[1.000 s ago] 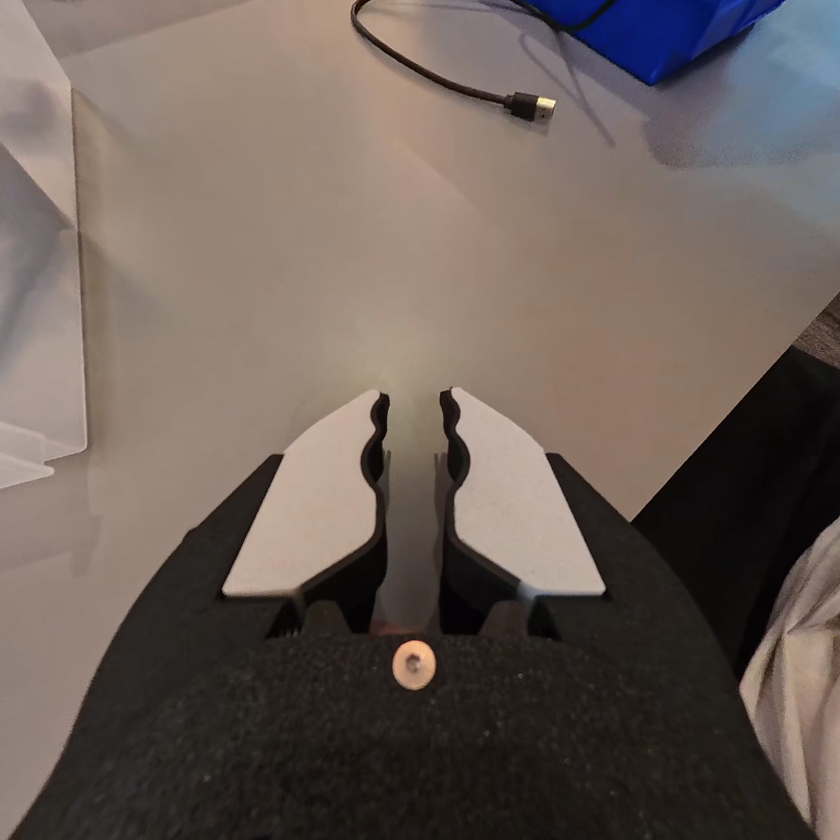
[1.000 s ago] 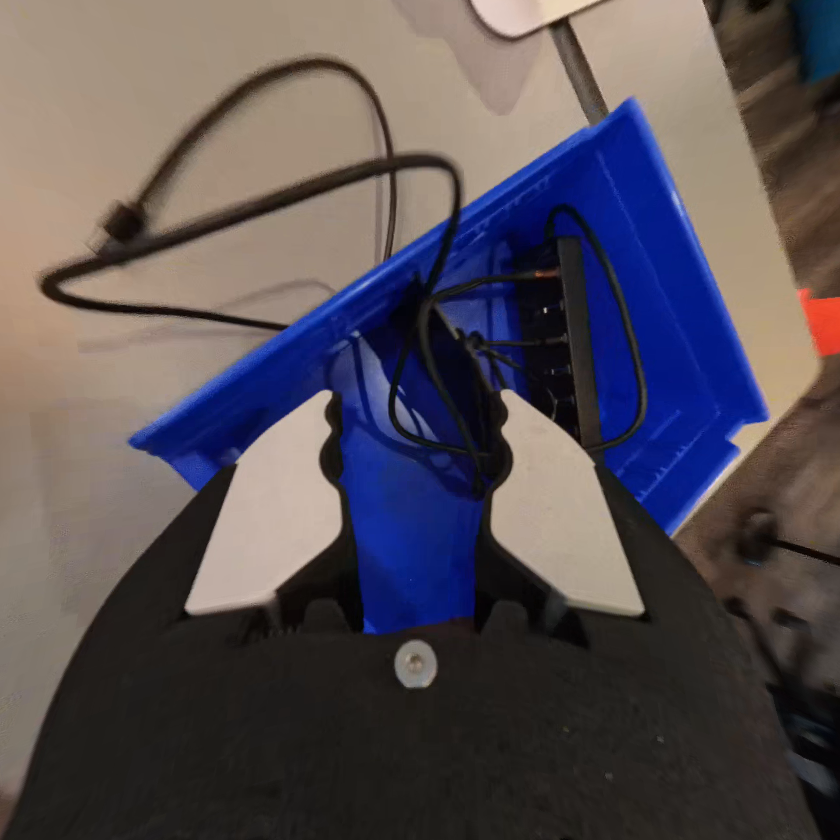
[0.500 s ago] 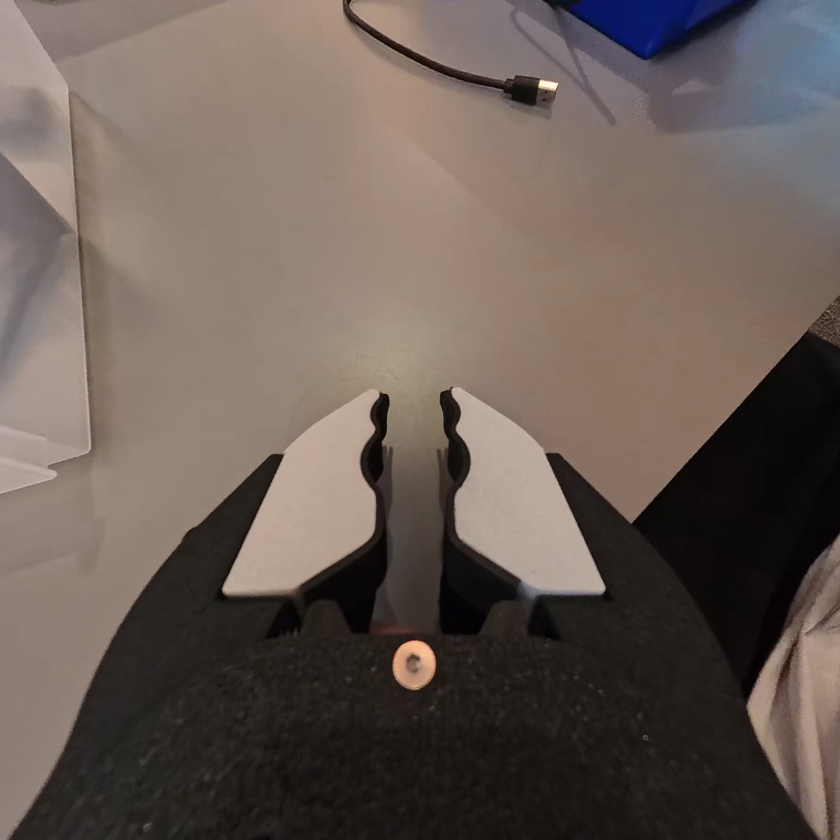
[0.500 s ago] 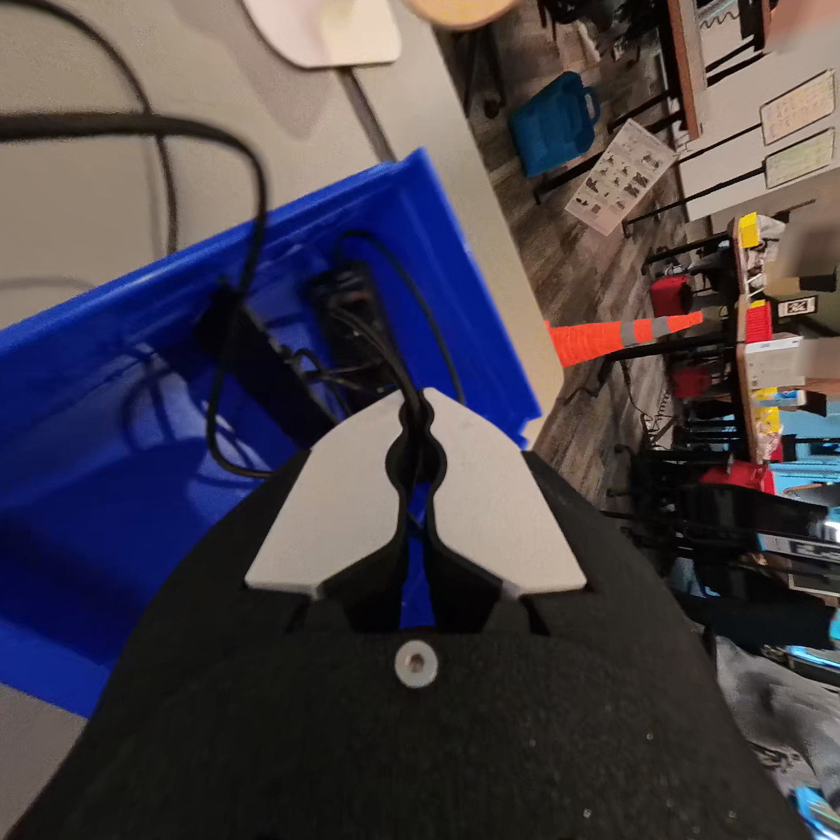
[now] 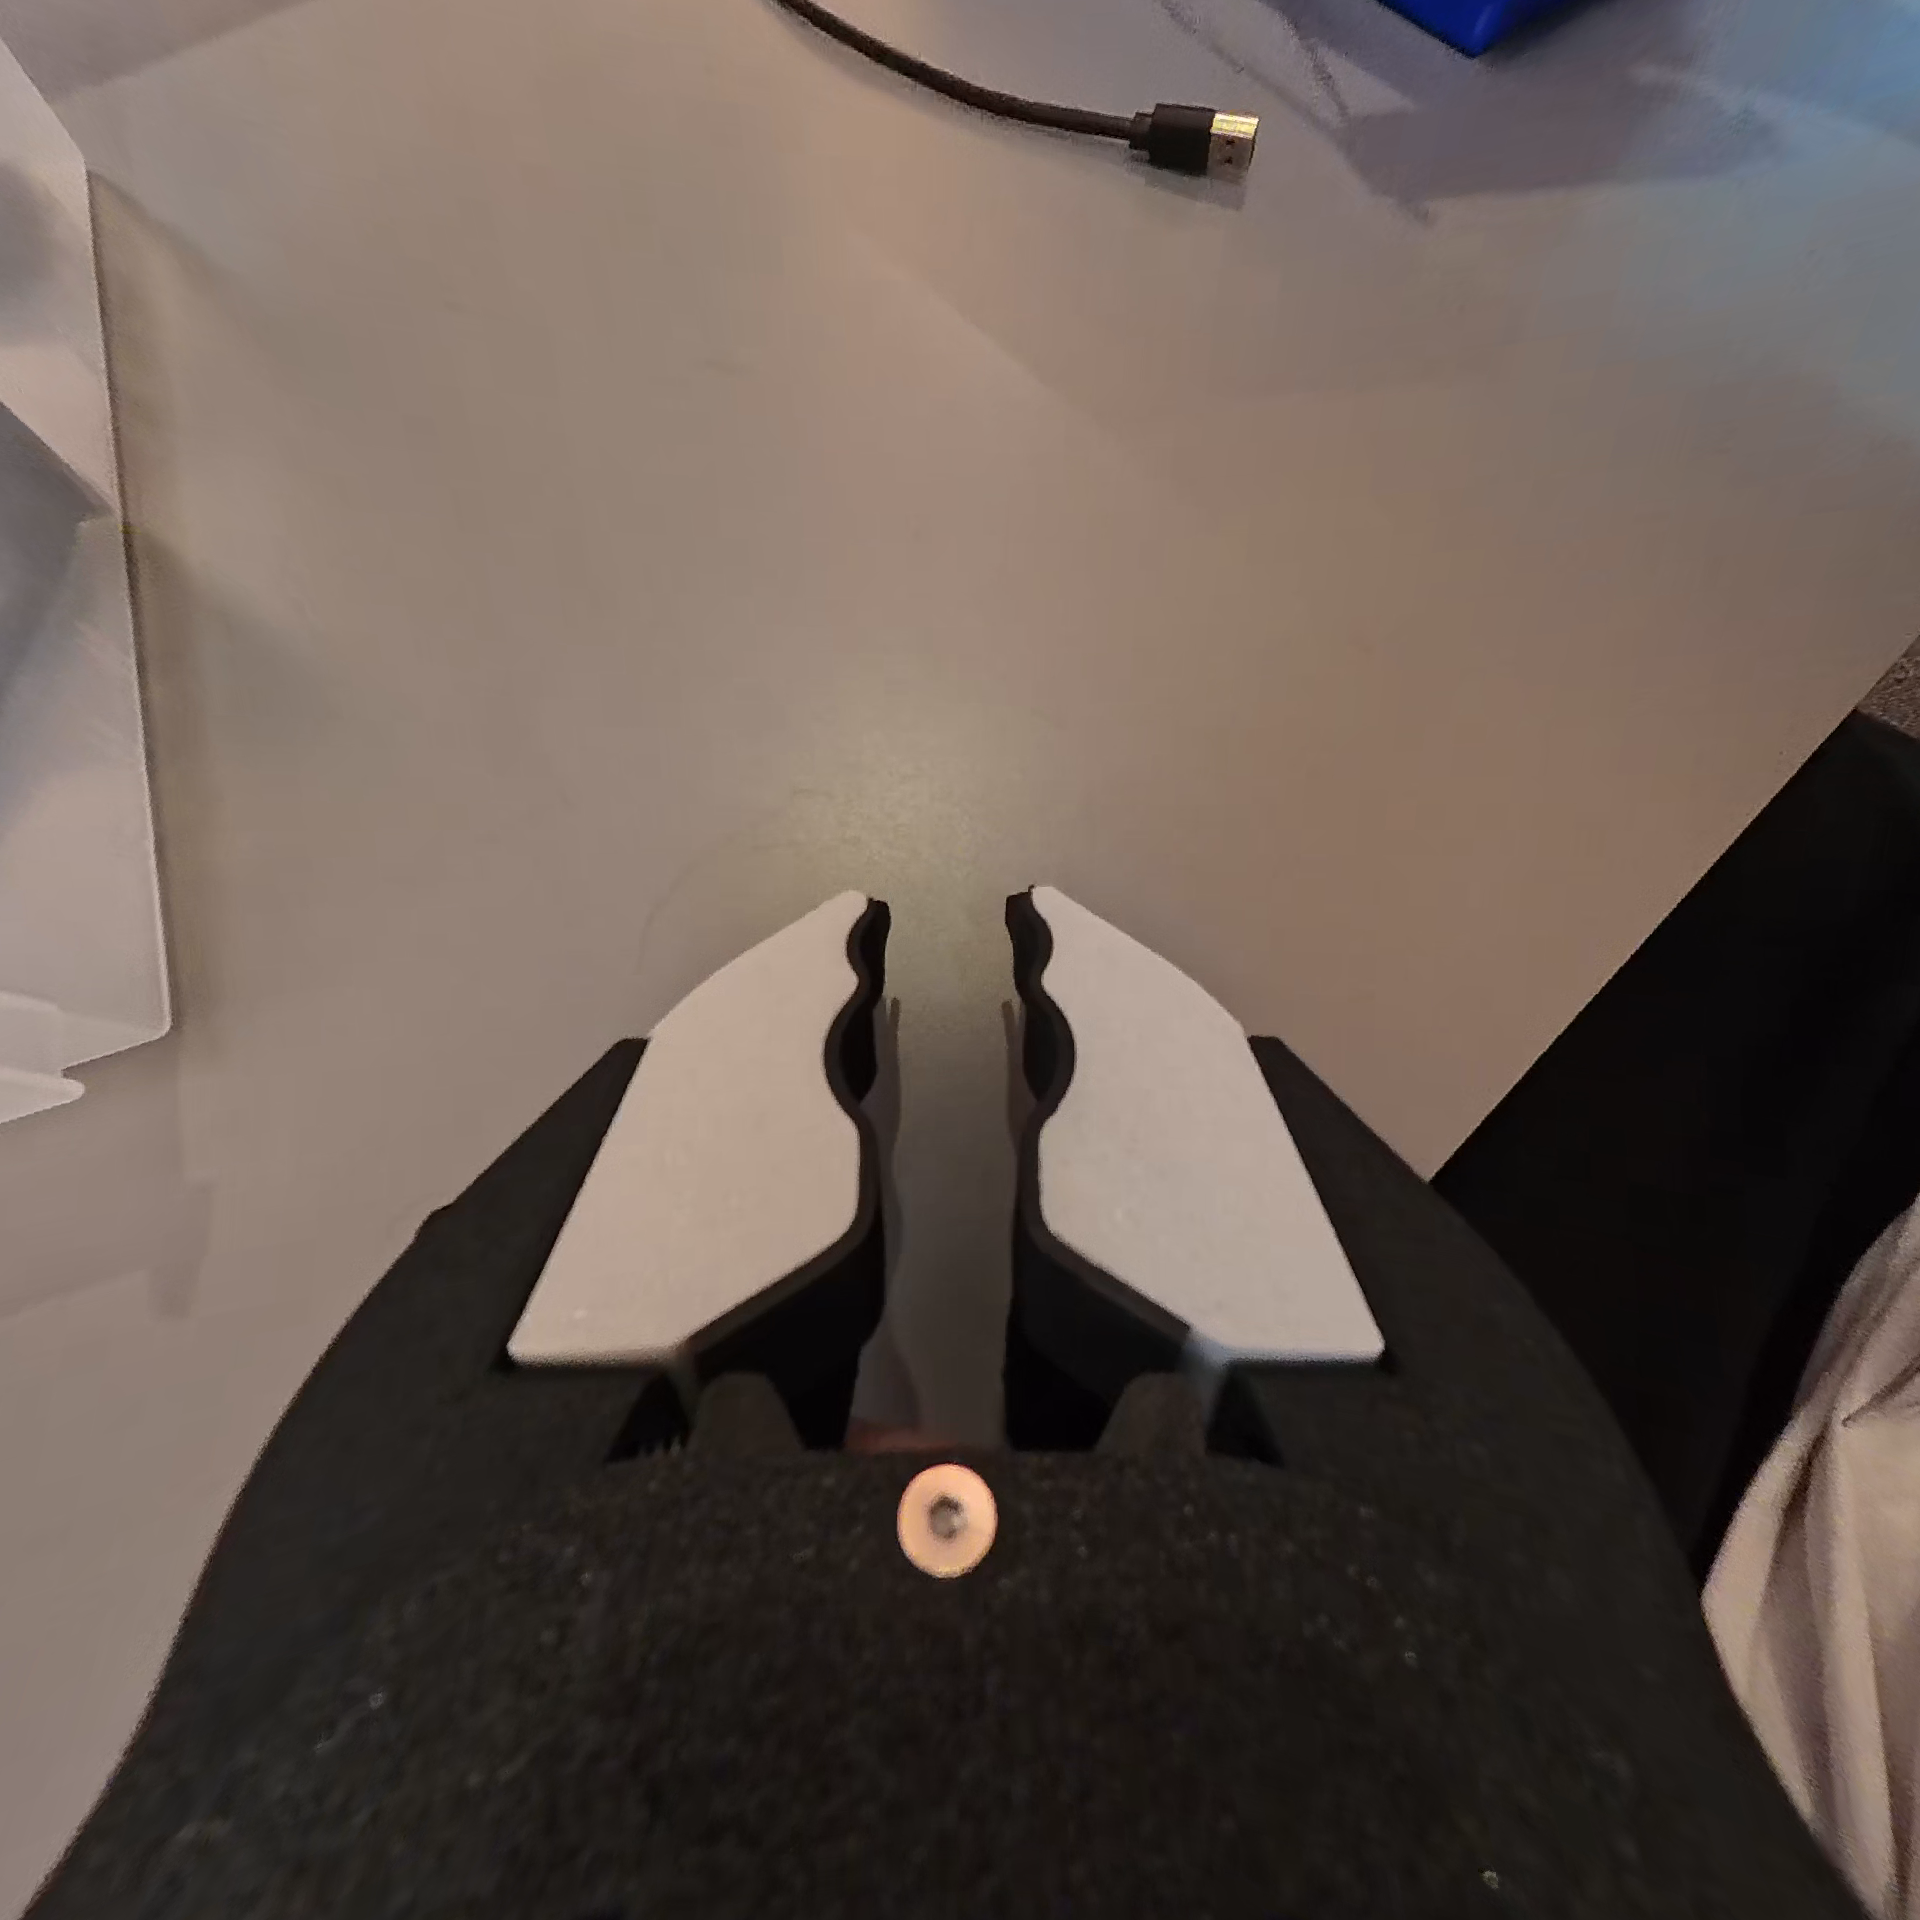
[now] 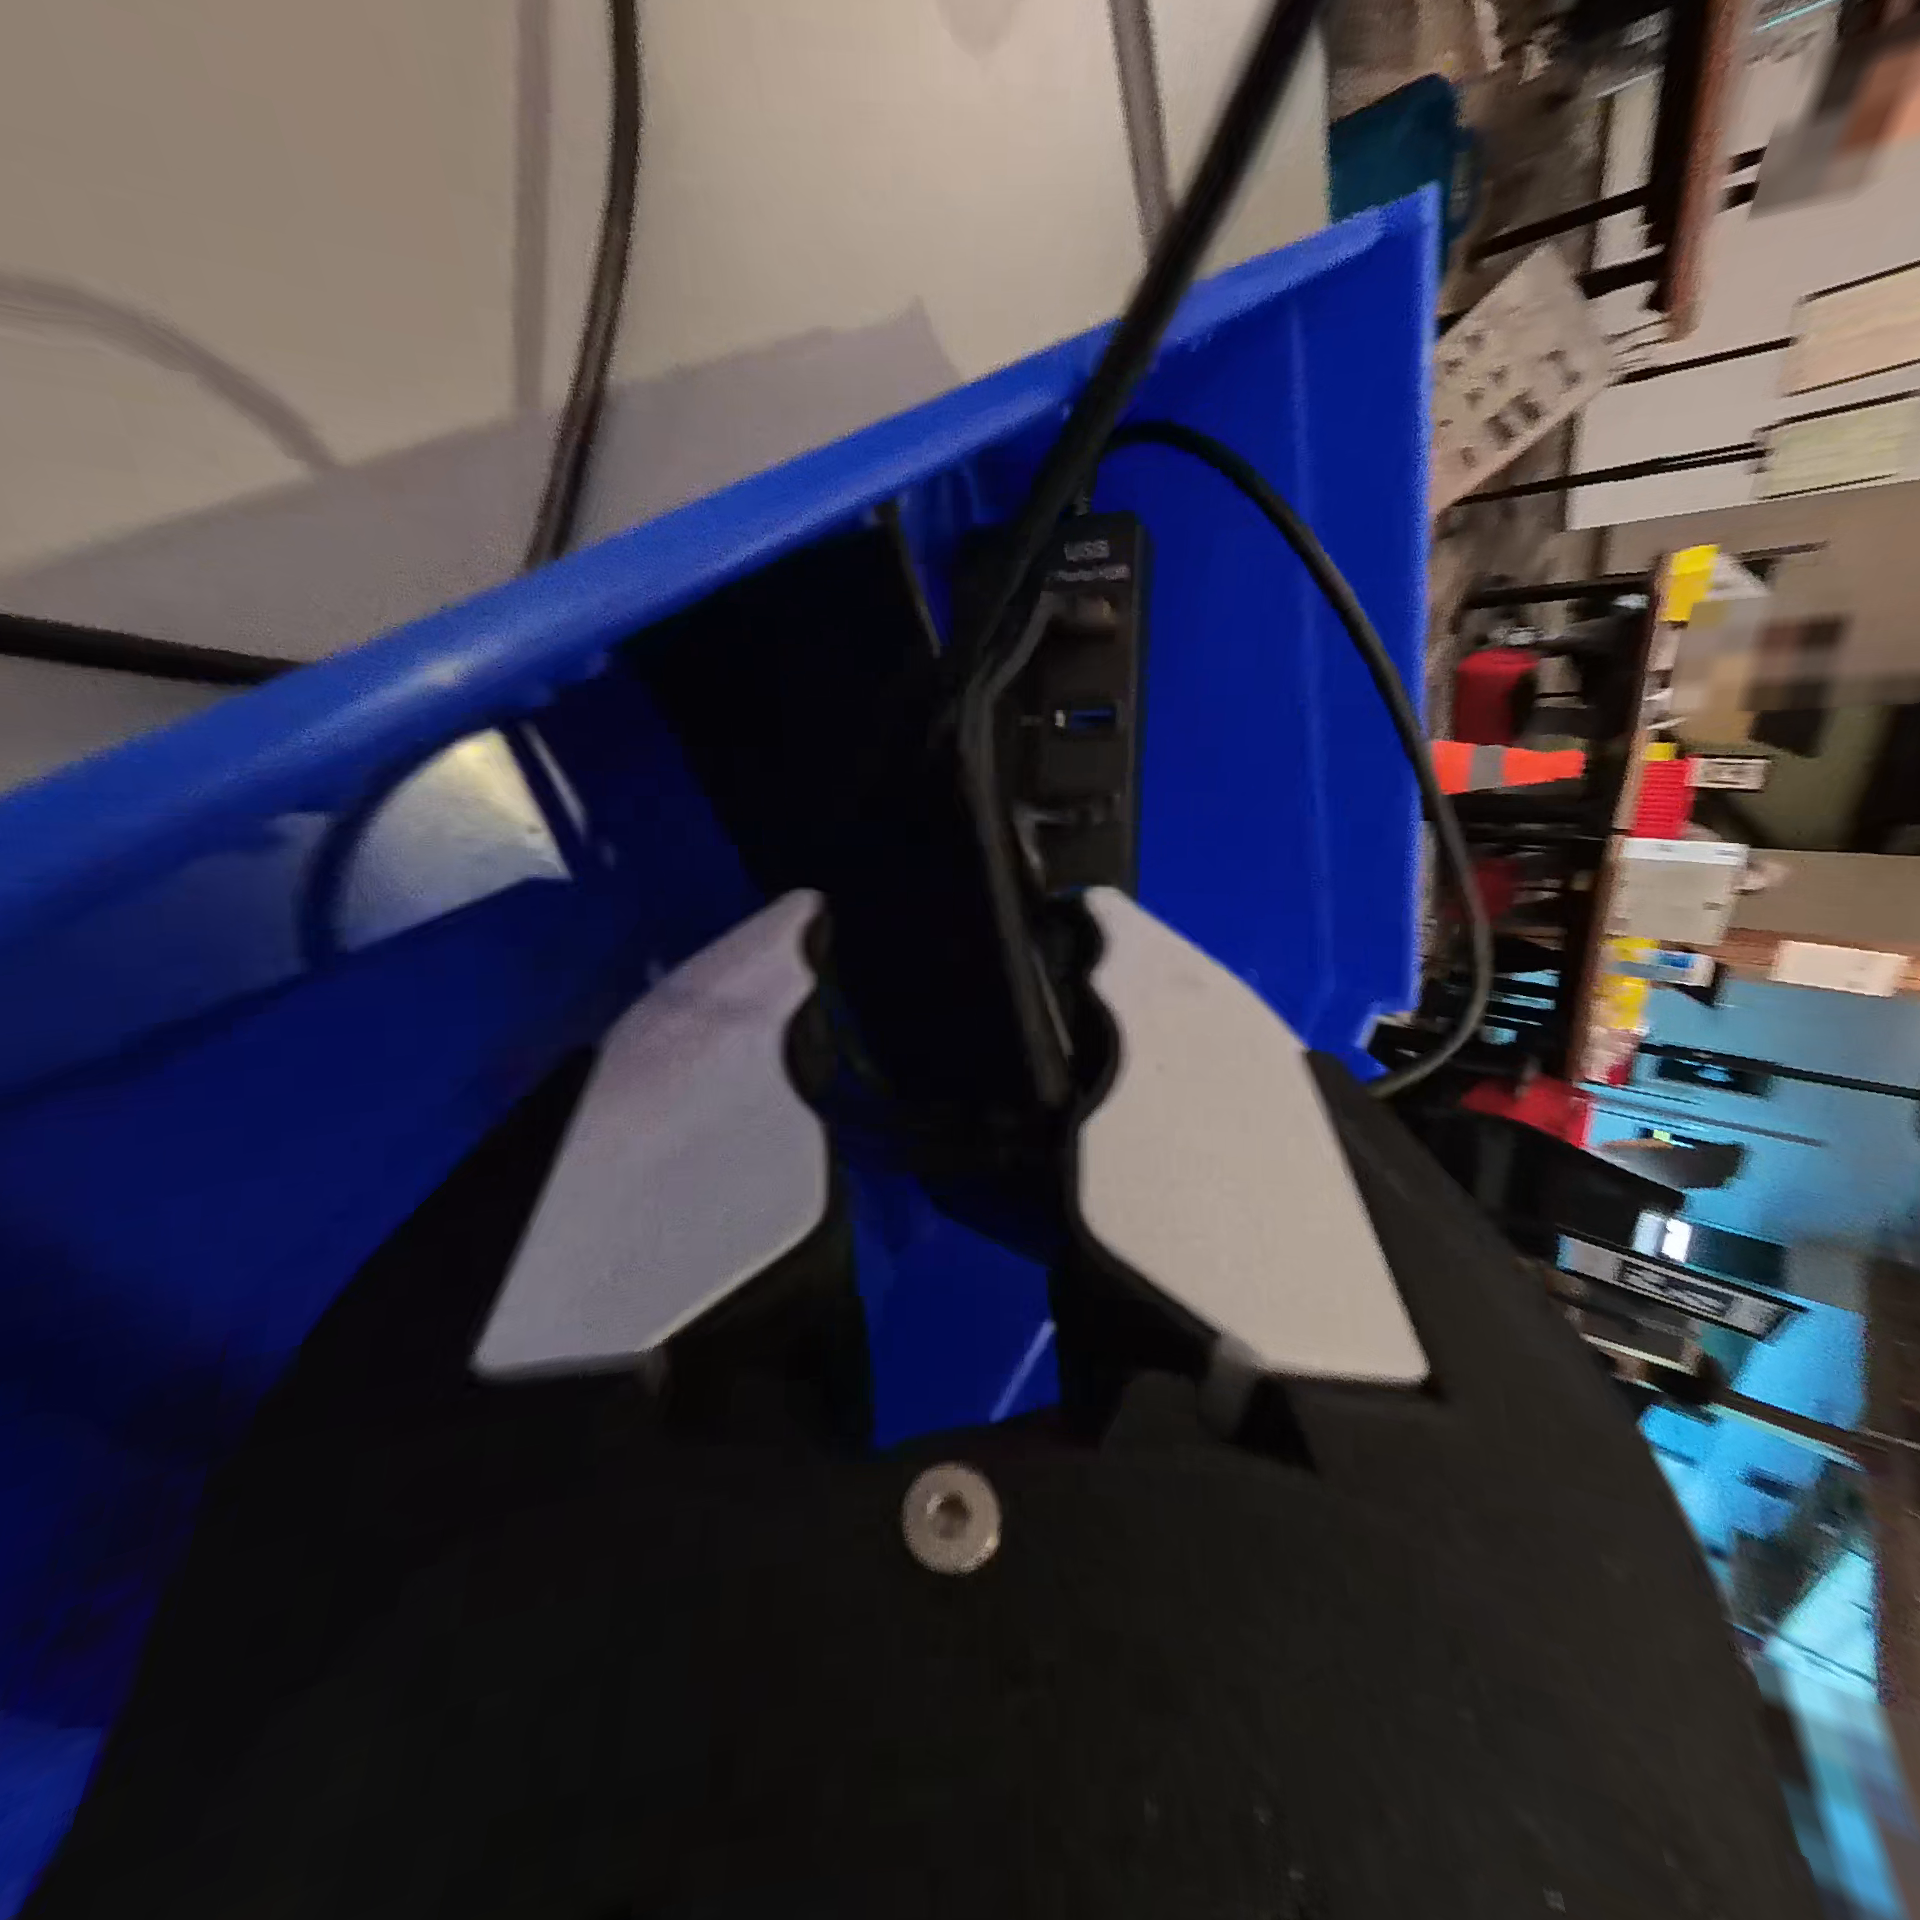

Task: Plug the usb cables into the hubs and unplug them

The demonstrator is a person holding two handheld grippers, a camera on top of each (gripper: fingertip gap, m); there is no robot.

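Observation:
In the left wrist view my left gripper is slightly open and empty, low over the grey table. A black USB cable with its loose plug lies far ahead of it. In the right wrist view my right gripper is open inside the blue bin. A black hub with several ports stands just beyond the right finger. A second black slab lies between the fingers. A black cable runs along the right finger's inner side. The view is blurred.
A clear plastic box stands at the left of the table. The table edge runs diagonally at the right, with a person's dark clothing beyond it. A corner of the blue bin shows at the top. Shelves and an orange cone stand beyond the bin.
My right gripper closed on a cable half a second ago and now stands open again, deeper in the bin. In the left wrist view the blue bin has slid almost out of frame.

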